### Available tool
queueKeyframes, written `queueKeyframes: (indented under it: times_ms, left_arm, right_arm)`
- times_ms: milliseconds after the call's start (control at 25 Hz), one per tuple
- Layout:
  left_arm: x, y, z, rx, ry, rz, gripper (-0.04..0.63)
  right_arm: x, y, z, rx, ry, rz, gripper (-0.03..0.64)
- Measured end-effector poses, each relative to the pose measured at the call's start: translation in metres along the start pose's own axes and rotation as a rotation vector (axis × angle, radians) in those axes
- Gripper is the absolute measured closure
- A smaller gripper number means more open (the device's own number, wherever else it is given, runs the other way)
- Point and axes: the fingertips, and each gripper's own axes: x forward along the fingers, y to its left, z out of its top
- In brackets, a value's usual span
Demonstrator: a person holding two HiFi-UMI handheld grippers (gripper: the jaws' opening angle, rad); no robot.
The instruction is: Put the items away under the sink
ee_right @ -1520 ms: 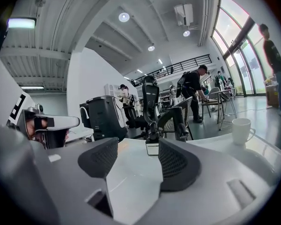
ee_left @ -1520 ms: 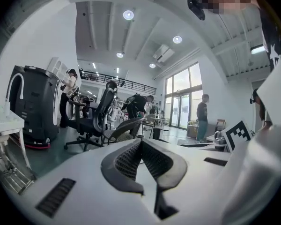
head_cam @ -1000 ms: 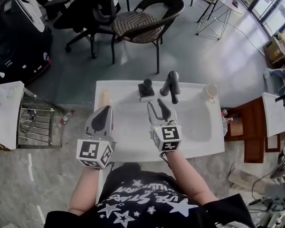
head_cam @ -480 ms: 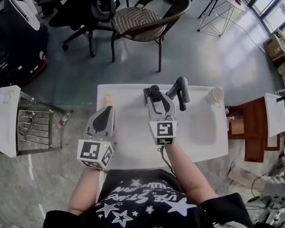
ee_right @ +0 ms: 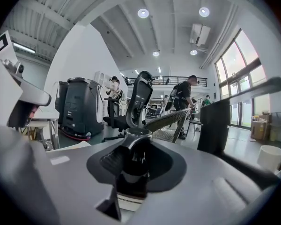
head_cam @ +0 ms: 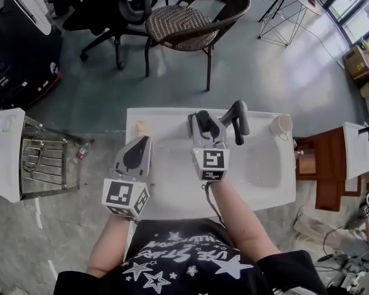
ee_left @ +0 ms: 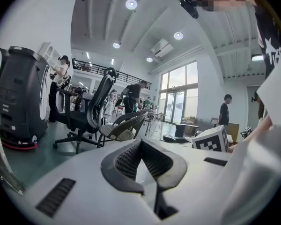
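Dark bottle (ee_right: pixel 131 172) upright between right tongs (ee_right: pixel 136 144), tongs just closing onto it.

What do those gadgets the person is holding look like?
The left gripper and right gripper are pale grey shells tapering to two fingers with dark ribbed pads. Each carries a white cube with black square markers. The person wears a black short-sleeved shirt with white stars.

head view: steeply down on sink (head_cam: pixel 172 186) | 2 gripper views: low, level | all 3 share wicker chair (head_cam: pixel 178 23)
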Motion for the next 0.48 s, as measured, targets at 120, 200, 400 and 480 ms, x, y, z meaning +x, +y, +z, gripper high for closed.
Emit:
queueKeyframes:
  times_ms: [120, 200, 400, 480]
  left_arm:
    - [-0.004, -0.004, 0.001, 0.005, -0.001, 0.006, 0.586]
    - [-0.01, -0.007, 0.001, 0.009, -0.004, 0.014, 0.586]
    - [-0.028, -0.024, 0.0, 0.027, -0.008, 0.032, 0.586]
    - [-0.037, -0.037, -0.001, 0.033, -0.014, 0.039, 0.586]
  right_arm:
    - [-0.003, 0.002, 0.003, 0.015, 0.002, 0.003, 0.52]
    - [-0.009, 0.005, 0.008, 0.005, -0.009, 0.008, 0.522]
    - [-0.037, 0.013, 0.026, 0.037, -0.041, 0.055, 0.522]
    - [-0.055, 0.017, 0.029, 0.047, -0.047, 0.076, 0.522]
